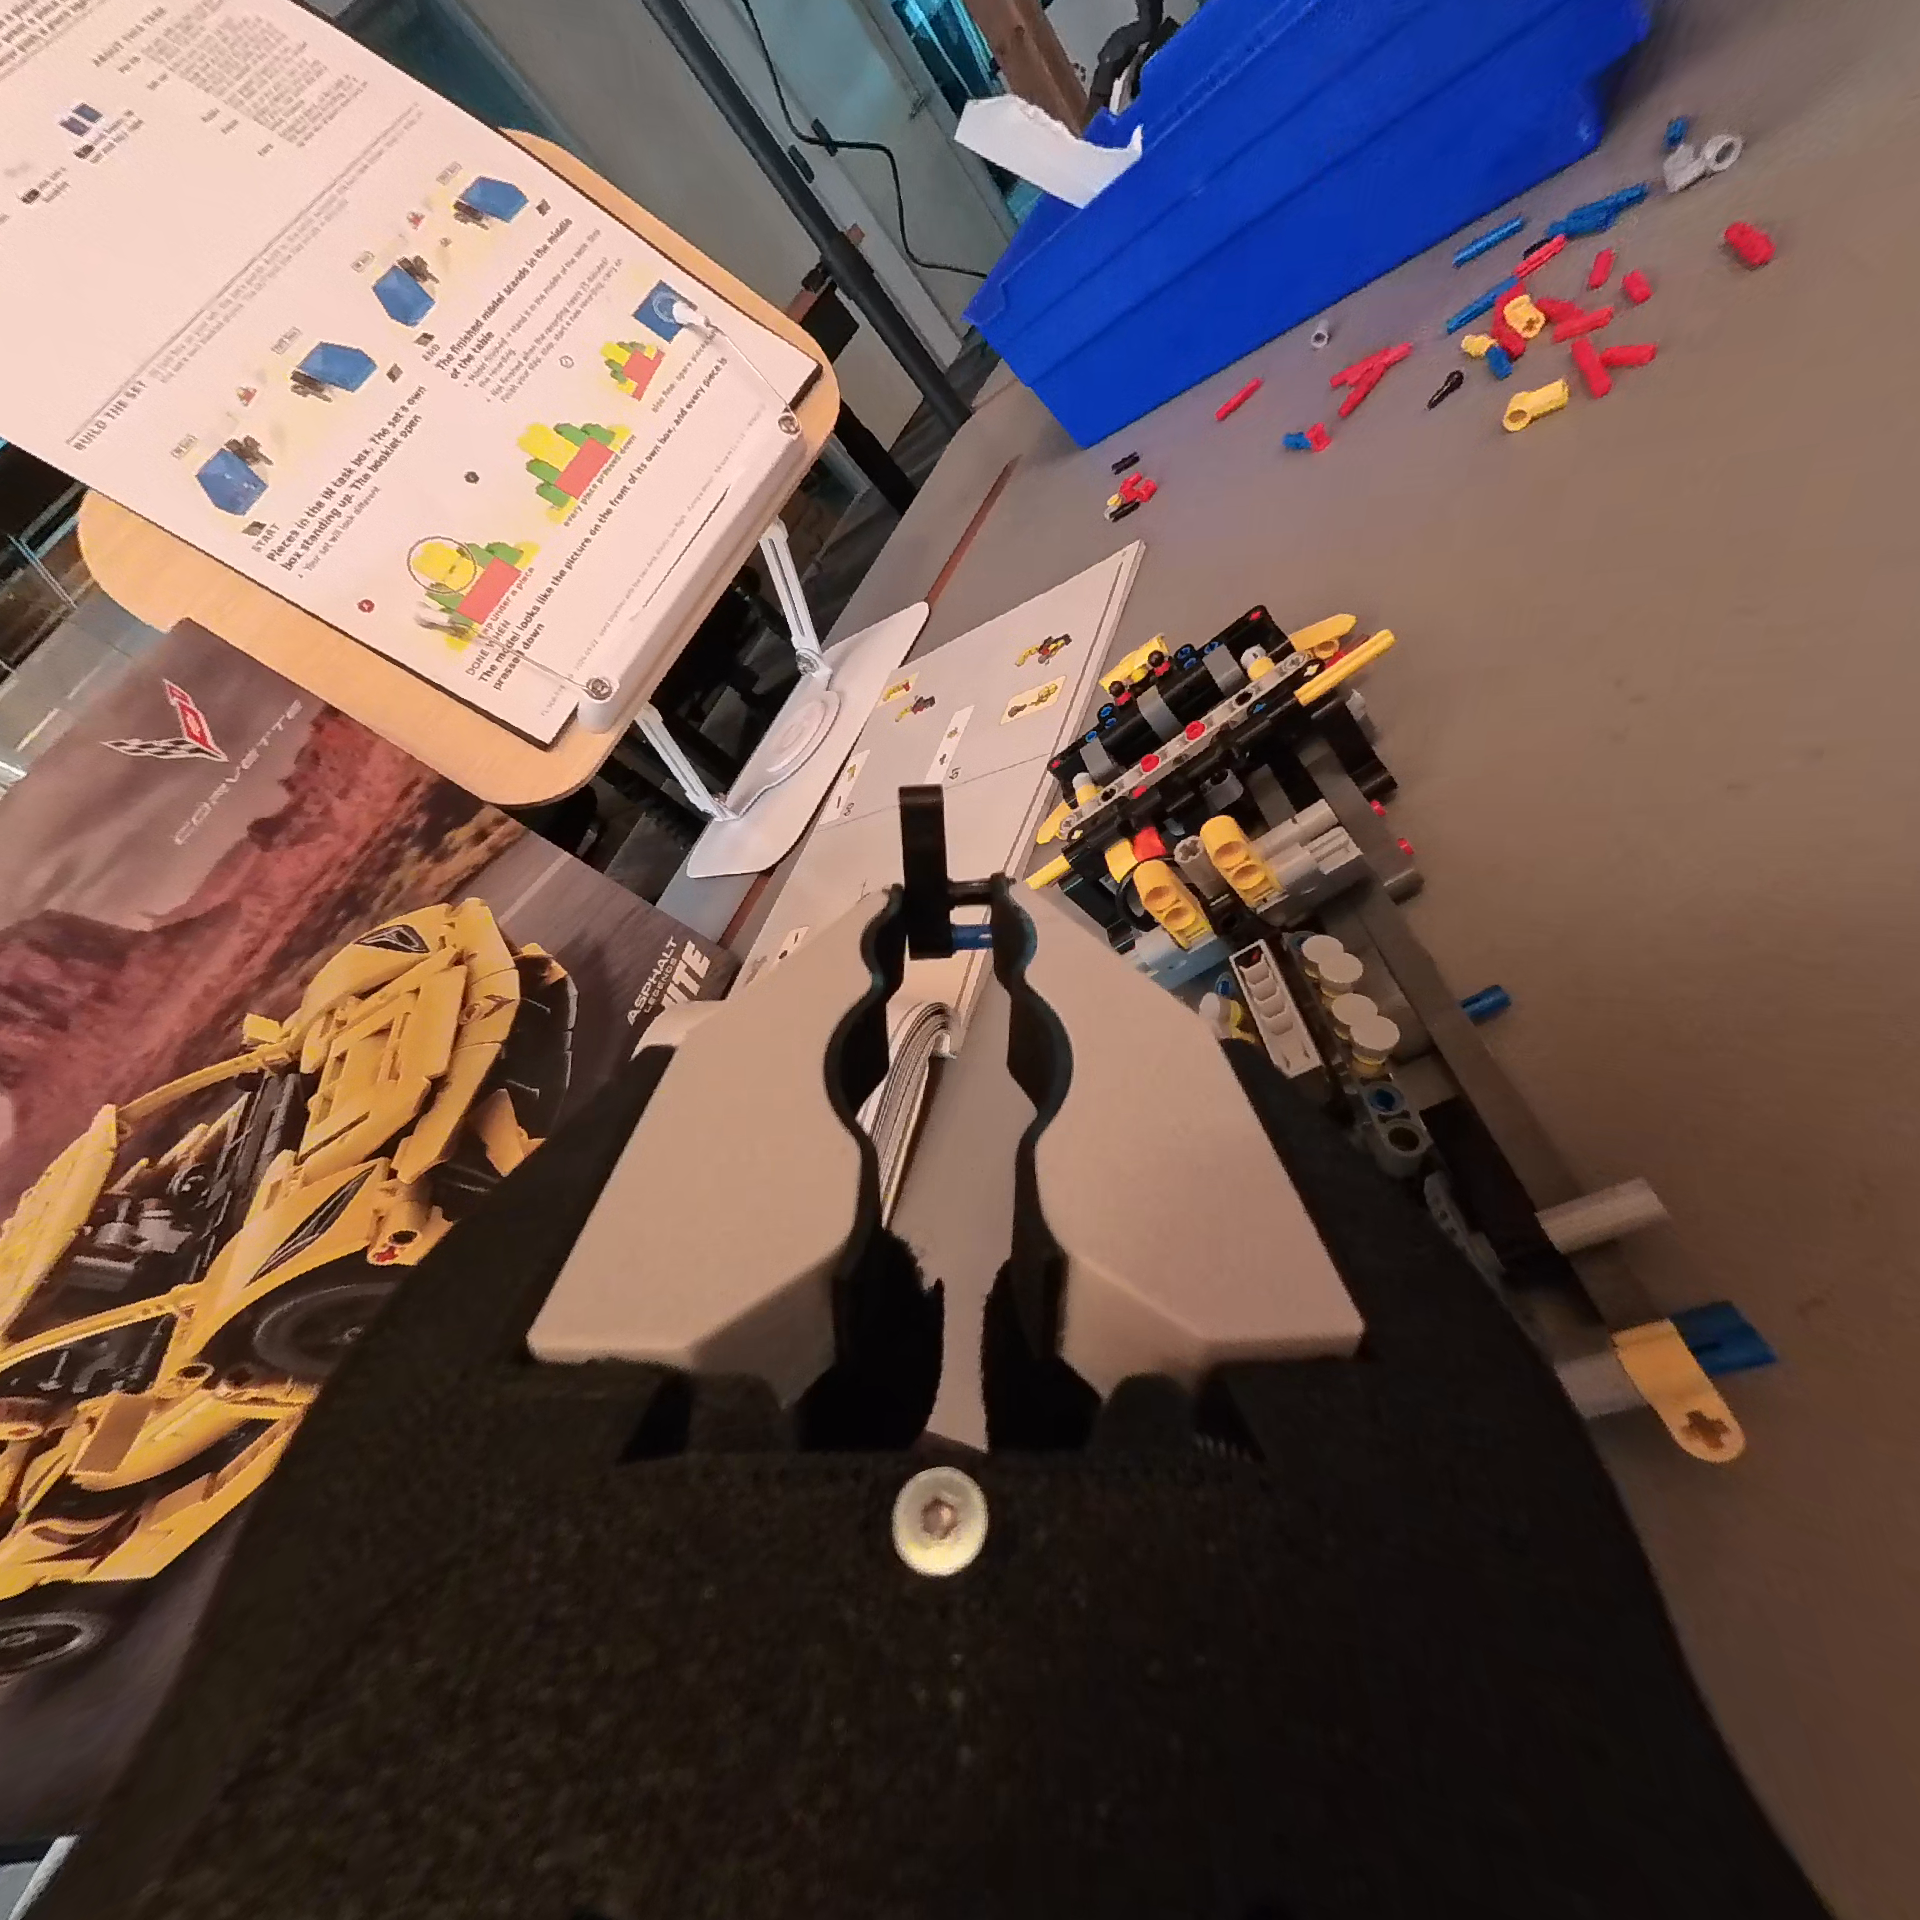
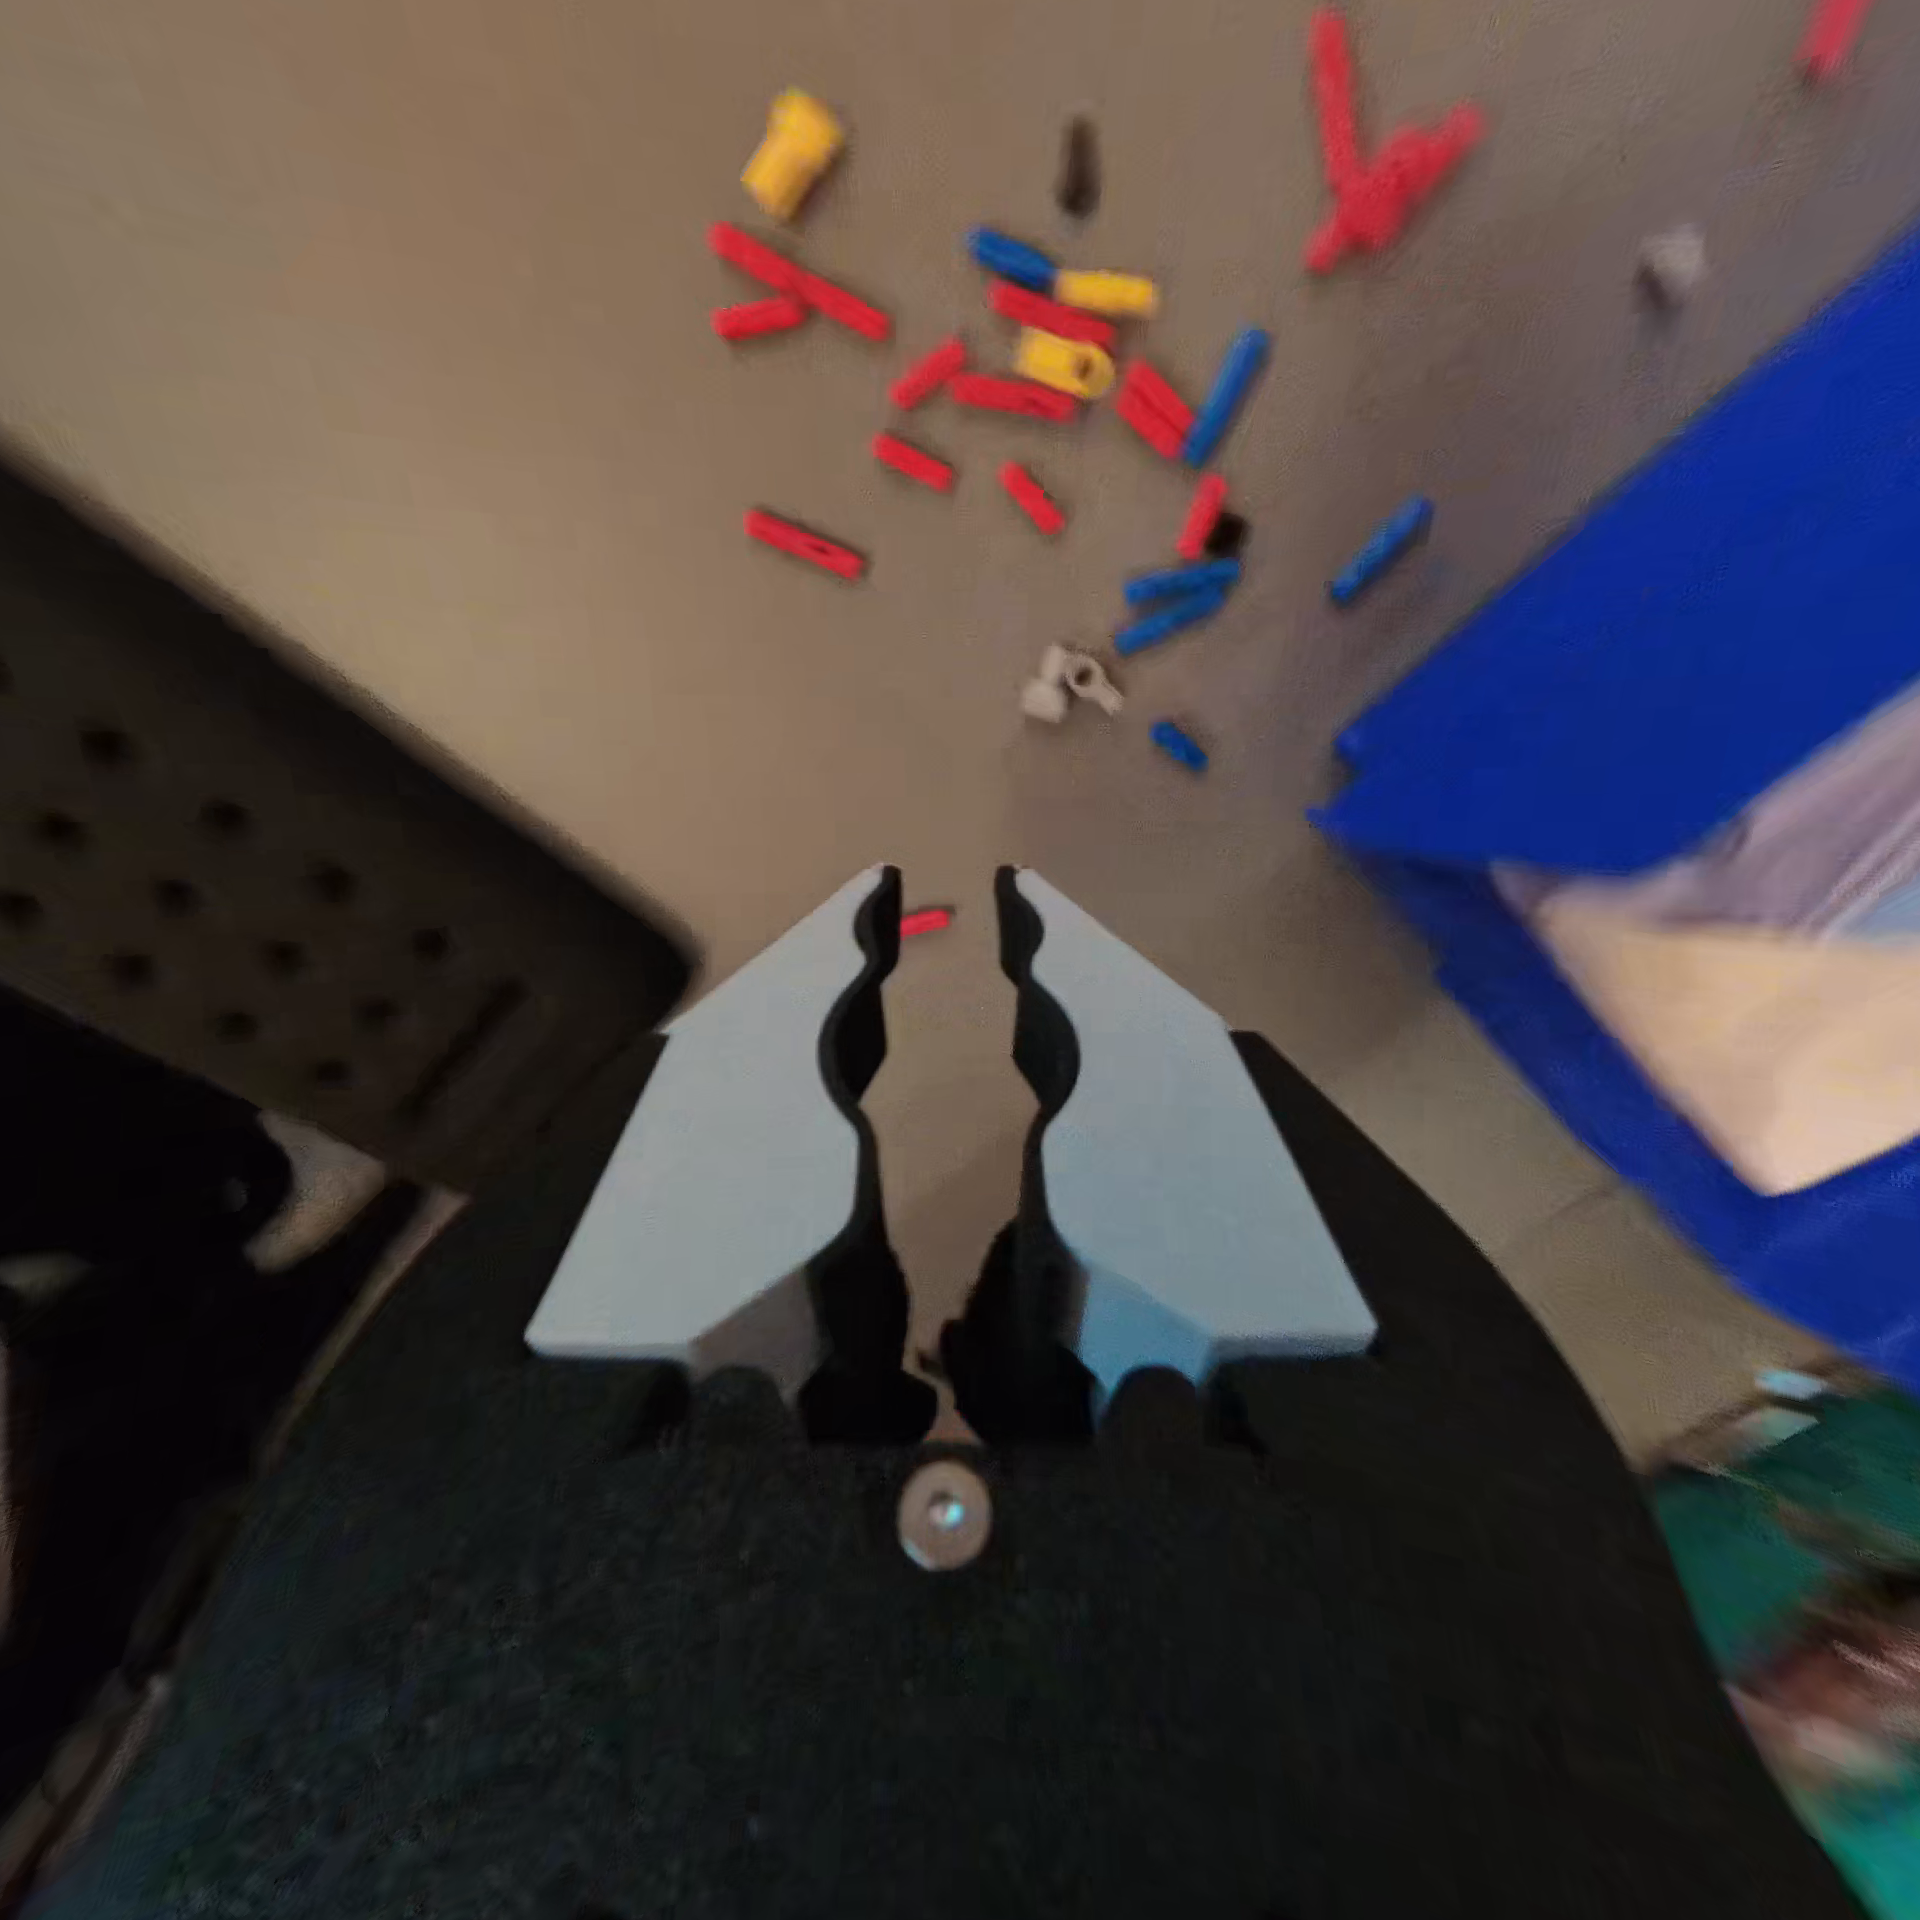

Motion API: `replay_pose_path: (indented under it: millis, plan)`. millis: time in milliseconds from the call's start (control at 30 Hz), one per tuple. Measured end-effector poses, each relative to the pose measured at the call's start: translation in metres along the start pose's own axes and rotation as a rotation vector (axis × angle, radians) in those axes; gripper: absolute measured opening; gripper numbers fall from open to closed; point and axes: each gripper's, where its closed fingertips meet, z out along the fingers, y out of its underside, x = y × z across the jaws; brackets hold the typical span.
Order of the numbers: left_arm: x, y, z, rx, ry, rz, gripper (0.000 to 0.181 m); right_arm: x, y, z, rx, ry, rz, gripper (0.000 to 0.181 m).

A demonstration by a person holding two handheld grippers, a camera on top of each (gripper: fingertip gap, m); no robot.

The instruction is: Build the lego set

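Holding a black beam (image 1: pixel 921 873) with a blue pin at its tips, the left gripper (image 1: pixel 943 914) waits above the booklet (image 1: pixel 997 707), just beside the model (image 1: pixel 1226 790). The right gripper (image 2: pixel 945 904) is narrowly open and empty, over the loose pins (image 2: pixel 1029 384). I think it should choose one pin lying apart and come down straight. The blue bin (image 2: pixel 1621 665) stands close on the right; the table (image 2: pixel 416 312) on the left is free.

Red, blue and yellow loose pins (image 2: pixel 1023 395) on a grey table (image 2: pixel 468 312); blue bin (image 1: pixel 1299 197).
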Motion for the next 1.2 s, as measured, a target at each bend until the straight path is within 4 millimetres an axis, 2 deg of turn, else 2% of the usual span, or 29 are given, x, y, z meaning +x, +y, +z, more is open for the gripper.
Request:
replay_pose_path:
  millis: [67, 133, 300, 367, 500, 733, 1067, 1200]
  plan:
    - [0.002, -0.001, 0.0, 0.001, 0.005, 0.004, 0.017, 0.003, 0.015, 0.006, 0.197, -0.102, 0.148, 0.022]
    - [0.003, -0.002, 0.0, 0.005, 0.008, 0.011, 0.017, 0.003, 0.021, 0.01, 0.397, -0.163, 0.169, 0.022]
    - [0.009, -0.002, 0.0, 0.005, 0.024, 0.025, 0.017, -0.008, 0.041, 0.029, 0.619, -0.121, -0.127, 0.022]
    - [0.009, -0.002, 0.0, 0.003, 0.025, 0.027, 0.017, -0.003, 0.047, 0.04, 0.611, -0.101, -0.163, 0.019]
    - [0.011, 0.002, 0.002, -0.005, 0.033, 0.026, 0.017, 0.002, 0.041, 0.041, 0.637, -0.12, -0.22, 0.022]
    - [0.017, 0.006, 0.004, -0.02, 0.054, 0.051, 0.017, -0.013, 0.024, 0.042, 0.633, -0.25, -0.334, 0.025]
    - [0.021, 0.011, 0.007, -0.036, 0.065, 0.07, 0.017, -0.027, 0.008, 0.043, 0.666, -0.254, -0.419, 0.011]
    - [0.022, 0.01, 0.007, -0.034, 0.066, 0.075, 0.017, -0.04, 0.002, 0.042, 0.689, -0.248, -0.426, 0.008]
